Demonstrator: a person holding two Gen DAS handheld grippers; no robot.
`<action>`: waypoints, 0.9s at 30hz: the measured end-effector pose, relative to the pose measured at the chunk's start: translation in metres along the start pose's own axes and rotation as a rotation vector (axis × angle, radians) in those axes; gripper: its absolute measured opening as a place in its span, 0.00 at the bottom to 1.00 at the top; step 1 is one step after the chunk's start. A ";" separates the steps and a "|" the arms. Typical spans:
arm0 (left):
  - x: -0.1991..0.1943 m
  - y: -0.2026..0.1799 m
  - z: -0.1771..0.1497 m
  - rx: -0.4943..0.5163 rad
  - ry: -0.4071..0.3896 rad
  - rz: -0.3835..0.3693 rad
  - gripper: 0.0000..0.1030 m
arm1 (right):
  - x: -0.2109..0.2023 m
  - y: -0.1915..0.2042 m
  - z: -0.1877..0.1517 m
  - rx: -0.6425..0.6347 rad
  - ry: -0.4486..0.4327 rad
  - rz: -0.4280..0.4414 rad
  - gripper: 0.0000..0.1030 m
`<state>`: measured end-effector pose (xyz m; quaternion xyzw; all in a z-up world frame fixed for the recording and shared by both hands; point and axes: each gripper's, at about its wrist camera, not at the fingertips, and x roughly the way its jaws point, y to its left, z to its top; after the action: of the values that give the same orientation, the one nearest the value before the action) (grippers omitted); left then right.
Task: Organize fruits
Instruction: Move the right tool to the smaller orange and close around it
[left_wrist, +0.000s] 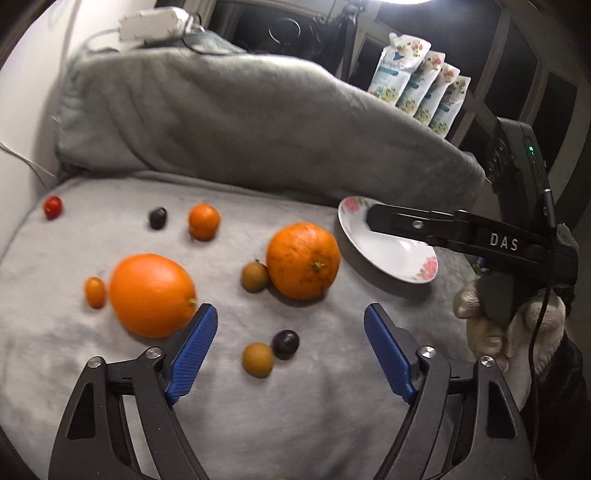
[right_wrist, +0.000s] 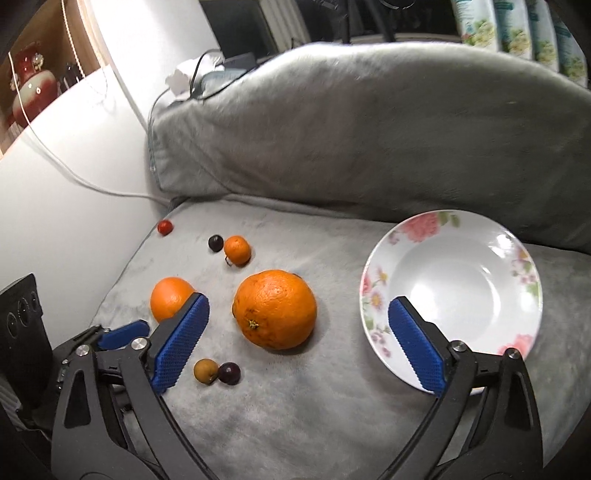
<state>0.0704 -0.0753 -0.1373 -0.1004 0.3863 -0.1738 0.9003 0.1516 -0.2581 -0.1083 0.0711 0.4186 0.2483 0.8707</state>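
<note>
Fruits lie scattered on a grey blanket (left_wrist: 295, 406). My left gripper (left_wrist: 290, 310) hangs open above a longan (left_wrist: 258, 359) and a dark grape (left_wrist: 285, 344), with a smooth orange (left_wrist: 151, 295) by its left finger. A rough orange (left_wrist: 303, 260) touches a second longan (left_wrist: 255, 277). Farther back lie a mandarin (left_wrist: 204, 222), a grape (left_wrist: 158, 218), a cherry tomato (left_wrist: 53, 206) and a kumquat (left_wrist: 95, 292). My right gripper (right_wrist: 298, 301) is open over the rough orange (right_wrist: 275, 308), its right finger over the rim of the empty flowered plate (right_wrist: 532, 295).
A big grey cushion (right_wrist: 369, 129) rises behind the blanket. A white wall (right_wrist: 74, 184) with a cable borders the left. Several printed pouches (left_wrist: 421, 85) stand at the back right. A gloved hand (left_wrist: 491, 317) holds the right gripper's handle.
</note>
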 end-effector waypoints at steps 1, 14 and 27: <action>0.005 0.001 0.000 -0.007 0.013 -0.009 0.70 | 0.002 0.001 0.001 -0.003 0.010 0.005 0.95; 0.041 0.001 0.006 -0.039 0.070 -0.044 0.52 | 0.049 0.015 0.012 -0.081 0.131 0.062 0.77; 0.056 0.013 0.009 -0.095 0.097 -0.073 0.47 | 0.072 0.017 0.012 -0.098 0.189 0.075 0.76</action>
<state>0.1165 -0.0847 -0.1722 -0.1485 0.4333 -0.1925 0.8678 0.1927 -0.2070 -0.1447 0.0201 0.4834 0.3065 0.8198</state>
